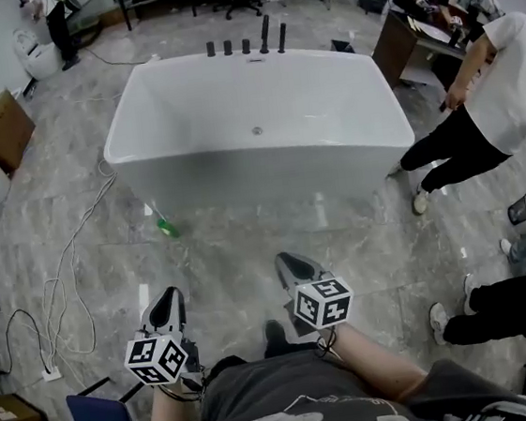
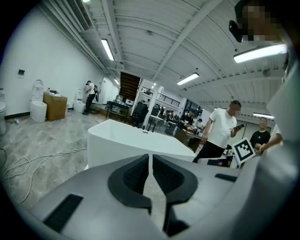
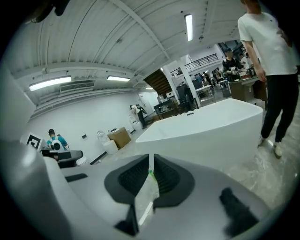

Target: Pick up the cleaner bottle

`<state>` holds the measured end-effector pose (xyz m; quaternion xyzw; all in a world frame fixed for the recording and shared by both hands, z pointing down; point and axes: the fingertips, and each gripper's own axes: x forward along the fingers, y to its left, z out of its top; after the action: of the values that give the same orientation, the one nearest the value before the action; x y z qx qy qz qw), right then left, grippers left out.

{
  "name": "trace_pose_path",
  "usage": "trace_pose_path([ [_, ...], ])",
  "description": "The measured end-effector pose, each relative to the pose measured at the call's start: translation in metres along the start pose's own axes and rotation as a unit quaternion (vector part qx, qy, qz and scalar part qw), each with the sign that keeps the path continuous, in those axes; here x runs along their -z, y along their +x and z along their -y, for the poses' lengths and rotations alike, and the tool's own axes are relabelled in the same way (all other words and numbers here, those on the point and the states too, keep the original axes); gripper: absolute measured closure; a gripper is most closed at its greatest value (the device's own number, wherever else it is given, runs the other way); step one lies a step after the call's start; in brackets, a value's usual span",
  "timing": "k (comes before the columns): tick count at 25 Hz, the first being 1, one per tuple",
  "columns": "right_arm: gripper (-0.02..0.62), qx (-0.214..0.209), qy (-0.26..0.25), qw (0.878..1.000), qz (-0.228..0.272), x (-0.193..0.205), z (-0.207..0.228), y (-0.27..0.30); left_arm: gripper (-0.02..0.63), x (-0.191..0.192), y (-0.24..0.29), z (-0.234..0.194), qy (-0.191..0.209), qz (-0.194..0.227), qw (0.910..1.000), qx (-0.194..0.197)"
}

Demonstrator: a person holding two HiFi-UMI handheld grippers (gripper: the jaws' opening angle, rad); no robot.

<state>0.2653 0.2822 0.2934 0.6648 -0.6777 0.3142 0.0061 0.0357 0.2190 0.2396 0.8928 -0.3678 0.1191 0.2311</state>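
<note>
The left gripper point(image 1: 168, 297), a grey moulded plastic shell with black ribbed pads, has its jaws pressed together with nothing between them. The right gripper point(image 1: 289, 261), built the same way, is likewise closed and empty. Each carries a cube of black-and-white square markers, and both hang above the glossy grey marbled stone floor point(image 1: 231, 265).

Ahead and to the left lies the cleaner bottle point(image 1: 166, 227), a slim pale shape with a bright green end. It rests on the floor just beside the front wall of the smooth white rectangular bathtub point(image 1: 259, 172), well apart from both grippers. Black cylindrical tap fittings point(image 1: 265, 35) stand along the tub's far rim. A thin white cable point(image 1: 71, 264) loops over the floor at left.
</note>
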Motion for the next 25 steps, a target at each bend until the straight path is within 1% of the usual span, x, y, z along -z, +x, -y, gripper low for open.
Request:
trace_pose_path([
  [5, 0.552, -0.035, -0.021, 0.999, -0.031, 0.000, 0.007, 0.028, 0.571, -0.014, 0.006, -0.014, -0.014, 0.024, 0.9985, -0.047],
  [9, 0.552, -0.048, -0.031, 0.997, -0.046, 0.001, 0.002, 0.049, 0.571, -0.017, 0.009, -0.035, 0.005, 0.026, 0.9958, -0.088],
  [11, 0.552, -0.049, -0.043, 0.997, -0.052, 0.002, -0.002, 0.060, 0.571, -0.017, 0.014, -0.047, 0.004, 0.028, 0.9944, -0.102],
  [13, 0.551, -0.053, -0.053, 0.996, -0.056, 0.002, -0.007, 0.070, 0.571, -0.016, 0.022, -0.058, -0.010, 0.030, 0.9940, -0.105],
  [16, 0.551, -0.066, -0.065, 0.993, -0.070, 0.003, -0.016, 0.080, 0.571, -0.011, 0.034, -0.073, -0.030, 0.028, 0.9943, -0.099],
  [21, 0.551, -0.063, -0.074, 0.991, -0.090, 0.003, -0.029, 0.108, 0.571, -0.020, 0.047, -0.108, -0.039, 0.031, 0.9941, -0.096],
  [25, 0.552, -0.059, -0.083, 0.989, -0.104, 0.004, -0.052, 0.150, 0.569, -0.035, 0.047, -0.152, -0.047, 0.041, 0.9926, -0.104],
])
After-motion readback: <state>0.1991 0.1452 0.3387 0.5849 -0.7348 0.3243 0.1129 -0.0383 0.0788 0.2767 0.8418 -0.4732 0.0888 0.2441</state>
